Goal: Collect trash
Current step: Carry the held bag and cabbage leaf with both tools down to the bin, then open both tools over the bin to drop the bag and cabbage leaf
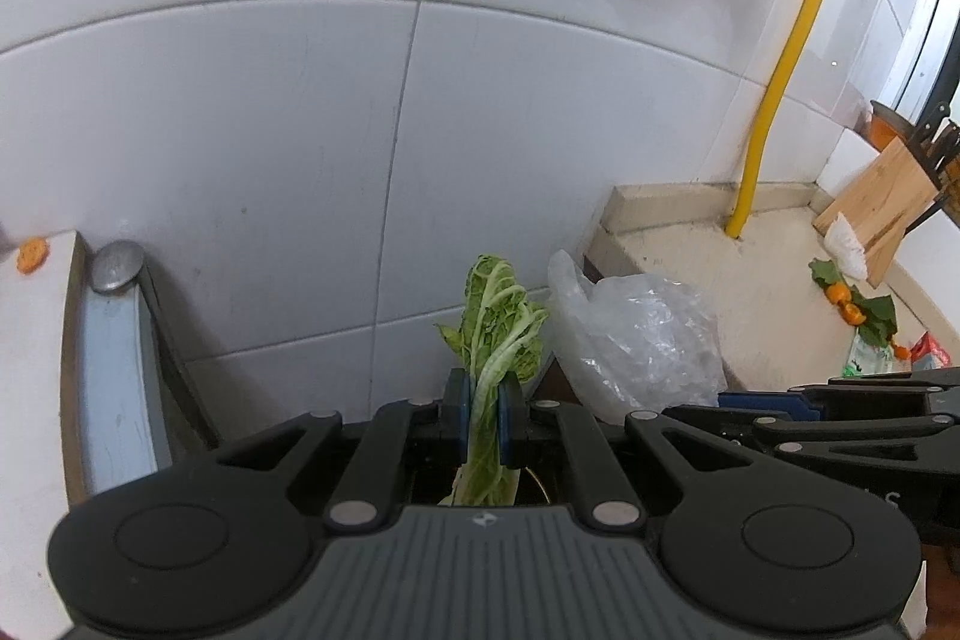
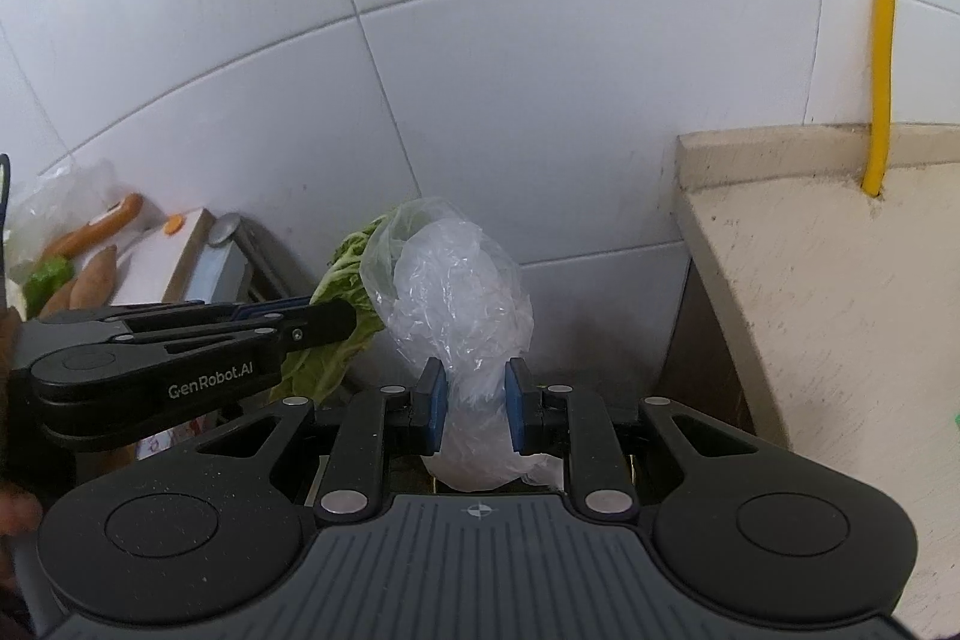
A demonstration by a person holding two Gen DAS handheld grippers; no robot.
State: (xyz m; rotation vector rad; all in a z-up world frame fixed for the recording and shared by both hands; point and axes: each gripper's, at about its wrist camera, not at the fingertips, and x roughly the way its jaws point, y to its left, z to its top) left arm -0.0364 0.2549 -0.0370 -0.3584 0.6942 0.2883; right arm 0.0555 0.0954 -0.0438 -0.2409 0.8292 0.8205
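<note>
Cabbage leaf (image 1: 501, 316) pinched in left tongs (image 1: 485, 415); plastic bag (image 2: 462, 292) clamped in right tongs (image 2: 477, 403).

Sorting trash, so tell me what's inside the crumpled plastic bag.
The crumpled plastic bag looks empty where it is translucent. Its bunched lower end, pinched in the right tongs, hides anything inside.

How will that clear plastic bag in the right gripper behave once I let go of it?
The plastic bag looks thin and crumpled, so it is probably very light and floppy. Its bunched top bulges above the right gripper, so it may spring open on release. It could drift or cling rather than drop cleanly, unlike the cabbage leaf in the left gripper.
</note>
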